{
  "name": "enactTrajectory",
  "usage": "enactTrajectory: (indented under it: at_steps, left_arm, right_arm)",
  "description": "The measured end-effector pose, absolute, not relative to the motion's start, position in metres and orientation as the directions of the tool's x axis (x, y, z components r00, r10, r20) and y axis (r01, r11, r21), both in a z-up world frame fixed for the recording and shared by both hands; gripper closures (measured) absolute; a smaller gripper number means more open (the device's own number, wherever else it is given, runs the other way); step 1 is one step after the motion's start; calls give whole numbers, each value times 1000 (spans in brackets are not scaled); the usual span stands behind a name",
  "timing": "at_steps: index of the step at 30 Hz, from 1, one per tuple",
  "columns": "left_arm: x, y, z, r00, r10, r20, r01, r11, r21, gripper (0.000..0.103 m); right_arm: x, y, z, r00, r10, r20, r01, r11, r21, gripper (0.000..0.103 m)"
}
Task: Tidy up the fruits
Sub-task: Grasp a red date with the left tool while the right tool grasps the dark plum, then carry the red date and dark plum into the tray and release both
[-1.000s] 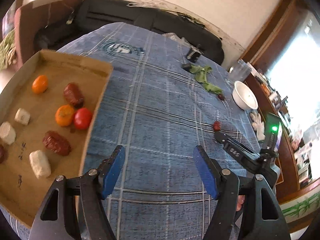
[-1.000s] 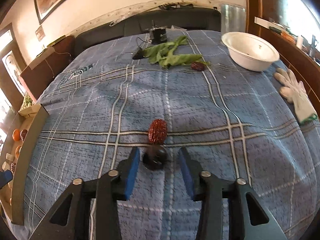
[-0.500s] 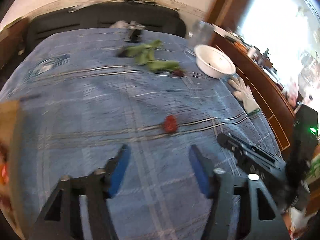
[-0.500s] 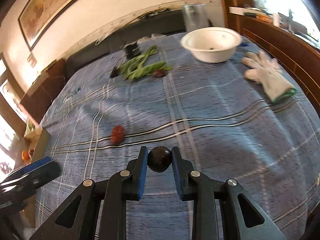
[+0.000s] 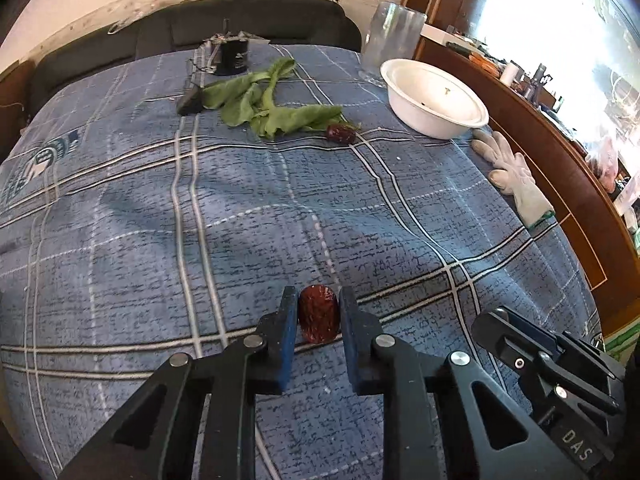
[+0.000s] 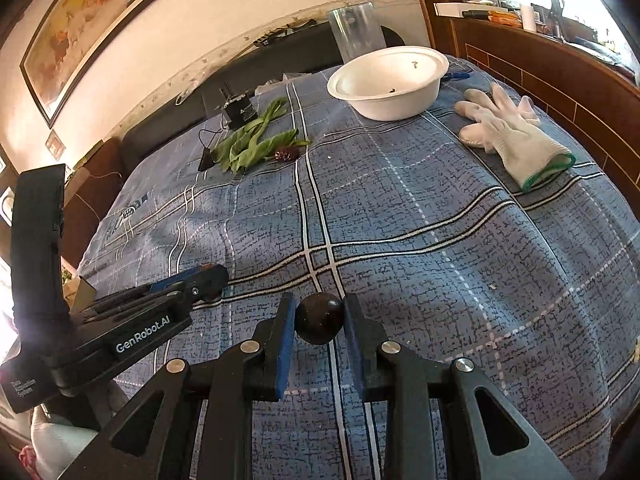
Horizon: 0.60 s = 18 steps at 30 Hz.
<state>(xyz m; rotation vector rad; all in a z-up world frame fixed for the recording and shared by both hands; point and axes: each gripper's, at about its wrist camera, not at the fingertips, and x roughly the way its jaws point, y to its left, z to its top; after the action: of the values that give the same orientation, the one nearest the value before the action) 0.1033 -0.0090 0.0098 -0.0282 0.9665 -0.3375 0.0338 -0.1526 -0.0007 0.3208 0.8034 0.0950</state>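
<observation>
Left claw [image 5: 318, 318] is clamped on a wrinkled red date [image 5: 317, 313], its blue pads touching both sides of the fruit just above the desk [image 5: 120, 208]. Right claw [image 6: 319, 320] grips a small, dark, smooth round fruit [image 6: 319, 317] the same way — both pieces sit squarely between the pads. So two fruits are in hand and, by my reading, neither has been delivered yet; no sorting container shows in either view apart from a white bowl [image 6: 394, 92], and I cannot tell whether that is the target. One more date [image 5: 340, 133] lies loose at the far end, touching limp green leaves [image 5: 264, 104]. That one looks left to collect. A blue plaid cloth covers the desk, soft and slightly rumpled. A knitted white glove [image 6: 516, 136] lies near the bowl.
</observation>
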Motion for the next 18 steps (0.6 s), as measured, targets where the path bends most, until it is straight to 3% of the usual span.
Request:
enactTrajectory:
  at_steps: [11,18]
  left_arm:
    - [27,67,62,613,-330,-718,182,943,-278,83]
    - [-42,190,76,687,-196,-699,-43,950,-309,83]
  right_arm:
    - [22,-133,5,714,263,-649,-52,944,325,77]
    - [9,-93,11,696,309,-648,-141,944,299,77]
